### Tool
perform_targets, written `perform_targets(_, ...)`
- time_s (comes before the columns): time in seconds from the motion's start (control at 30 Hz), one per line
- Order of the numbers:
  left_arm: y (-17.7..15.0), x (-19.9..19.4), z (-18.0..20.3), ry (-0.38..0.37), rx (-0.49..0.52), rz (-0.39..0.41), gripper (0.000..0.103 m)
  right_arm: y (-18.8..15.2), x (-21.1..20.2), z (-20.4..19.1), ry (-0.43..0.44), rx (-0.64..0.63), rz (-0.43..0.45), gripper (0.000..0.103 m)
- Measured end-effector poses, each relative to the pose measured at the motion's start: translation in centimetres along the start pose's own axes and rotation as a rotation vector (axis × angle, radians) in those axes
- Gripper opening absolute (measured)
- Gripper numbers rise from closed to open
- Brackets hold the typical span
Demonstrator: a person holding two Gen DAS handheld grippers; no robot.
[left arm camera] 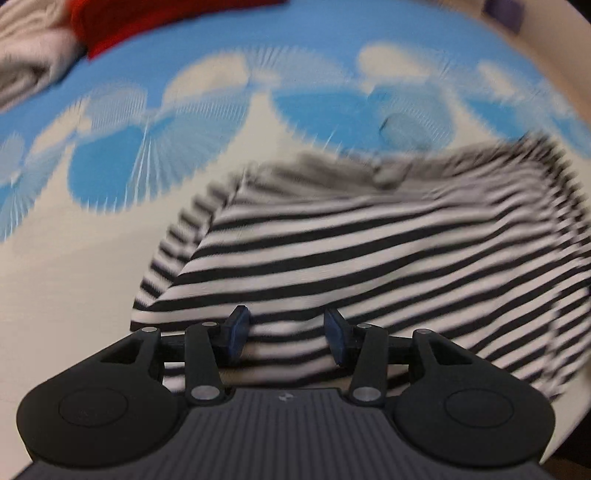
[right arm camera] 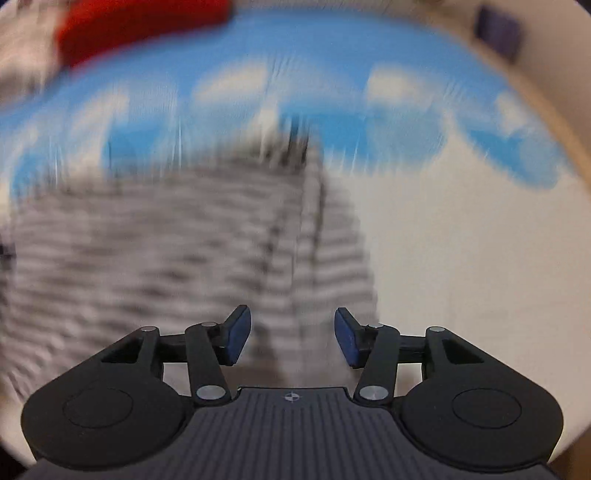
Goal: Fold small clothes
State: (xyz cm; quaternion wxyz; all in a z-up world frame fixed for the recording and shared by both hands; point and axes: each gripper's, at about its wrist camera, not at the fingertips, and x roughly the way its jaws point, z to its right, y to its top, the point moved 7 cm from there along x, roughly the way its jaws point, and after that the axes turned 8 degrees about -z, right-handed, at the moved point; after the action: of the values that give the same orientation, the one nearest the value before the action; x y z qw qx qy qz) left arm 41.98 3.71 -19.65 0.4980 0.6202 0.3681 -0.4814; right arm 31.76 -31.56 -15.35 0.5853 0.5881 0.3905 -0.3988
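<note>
A black-and-white striped garment point(left arm camera: 369, 251) lies on a blue and cream patterned sheet point(left arm camera: 74, 277), with one side folded over. My left gripper point(left arm camera: 286, 339) is open, just above the garment's near edge, with nothing between its blue pads. In the right wrist view the same striped garment point(right arm camera: 166, 251) is heavily blurred, at the left and centre. My right gripper point(right arm camera: 291, 338) is open and empty over the garment's near right part.
A red cloth point(left arm camera: 147, 18) and a pale grey-white cloth point(left arm camera: 33, 62) lie at the far left of the sheet point(right arm camera: 461, 258). A dark purple object point(left arm camera: 504, 13) sits at the far right. The surface's curved edge runs along the right side.
</note>
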Motion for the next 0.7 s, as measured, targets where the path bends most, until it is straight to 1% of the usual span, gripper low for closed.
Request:
perform_targets(0.03,-0.2,0.4,-0.1,0.012,-0.01,-0.014,0.05,-1.0,1.1,0.2,-0.036,-0.029,-0.047,0.052)
perform_targets(0.07,-0.3,0.2,-0.1,0.017,-0.019,-0.012,0.05,-1.4,1.4,0.3,-0.056,-0.045,-0.058,0.052)
perform_targets(0.1,-0.2,-0.6,0.0,0.024,-0.021,0.005,0.05,-1.5,1.2,0.5,-0.054,-0.047,-0.045,0.052)
perform_targets(0.17,0.0,-2.7,0.7,0.022,0.002,0.067,0.05,-1.4,-0.1,0.8,-0.022,-0.008,-0.002,0.052)
perform_targets(0.23,0.1,-5.0,1.7,-0.019,0.029,0.129,0.05,-1.5,-1.0,1.1,0.009,0.028,0.026,0.052)
perform_targets(0.27,0.1,-5.6,2.1,-0.043,0.038,0.142,0.05,-1.8,-0.9,1.2,0.01,0.034,0.022,0.052)
perform_targets(0.3,-0.2,-5.9,2.6,-0.075,0.047,0.146,0.05,-2.0,-0.4,1.2,-0.003,0.031,0.002,0.052)
perform_targets(0.33,-0.5,-5.7,3.2,-0.101,0.056,0.133,0.05,-2.4,0.4,1.2,-0.031,0.015,-0.032,0.052)
perform_targets(0.37,-0.8,-5.1,3.5,-0.12,0.069,0.109,0.05,-3.0,1.1,1.2,-0.051,-0.007,-0.056,0.052)
perform_targets(0.4,-1.4,-3.9,3.9,-0.127,0.086,0.067,0.05,-3.3,1.5,1.0,-0.069,-0.031,-0.068,0.052)
perform_targets(0.43,-2.3,-2.3,4.3,-0.1,0.111,0.009,0.05,-3.3,1.5,0.7,-0.082,-0.05,-0.065,0.052)
perform_targets(0.47,-3.0,-1.2,4.4,-0.058,0.134,-0.021,0.051,-3.3,1.4,0.5,-0.091,-0.057,-0.059,0.052)
perform_targets(0.5,-3.4,-0.5,4.4,-0.021,0.157,-0.026,0.057,-3.3,1.1,0.4,-0.09,-0.053,-0.053,0.052)
perform_targets(0.53,-3.5,-0.5,4.4,-0.008,0.16,-0.01,0.059,-3.2,0.7,0.5,-0.081,-0.036,-0.04,0.052)
perform_targets(0.6,-3.2,-1.2,4.0,-0.013,0.133,-0.004,0.059,-3.0,-0.8,0.7,-0.054,0.013,0.003,0.052)
perform_targets(0.7,-2.7,-3.0,3.6,-0.016,0.12,0.054,0.059,-2.9,-2.1,1.2,-0.033,0.041,0.061,0.052)
